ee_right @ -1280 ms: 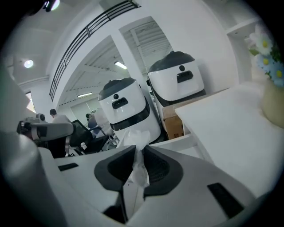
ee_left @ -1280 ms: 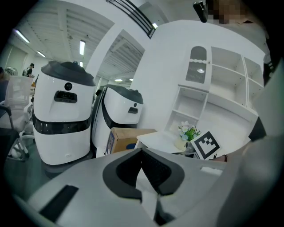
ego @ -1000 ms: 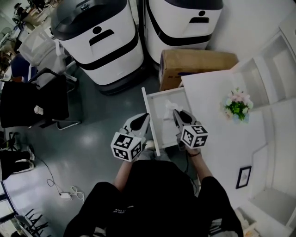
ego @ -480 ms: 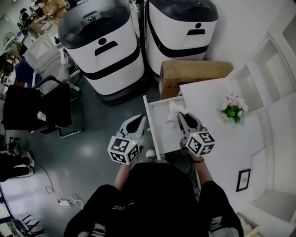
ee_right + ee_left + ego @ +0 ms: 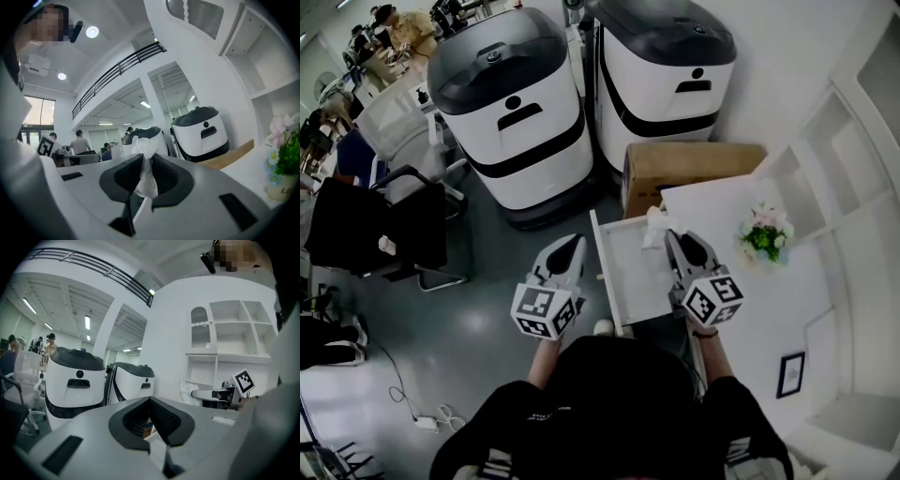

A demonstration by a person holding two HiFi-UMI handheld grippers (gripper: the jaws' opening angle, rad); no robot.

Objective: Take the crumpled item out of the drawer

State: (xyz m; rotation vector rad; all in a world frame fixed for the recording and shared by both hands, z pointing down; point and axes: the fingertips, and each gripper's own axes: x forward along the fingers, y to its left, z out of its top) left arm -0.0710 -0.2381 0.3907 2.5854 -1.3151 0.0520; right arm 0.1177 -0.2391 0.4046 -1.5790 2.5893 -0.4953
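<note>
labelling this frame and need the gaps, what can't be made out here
Crumpled white item: right gripper view, lower end hidden inside the right gripper's tongs; material unclear.
Drawer: head view, its right side covered by that gripper.
Flowerpot label: right gripper view, cut by the edge.
Framed picture: head view, too small.

The crumpled item [image 5: 146, 157] and drawer [image 5: 628, 274] are white, the box [image 5: 694, 164] brown.
</note>
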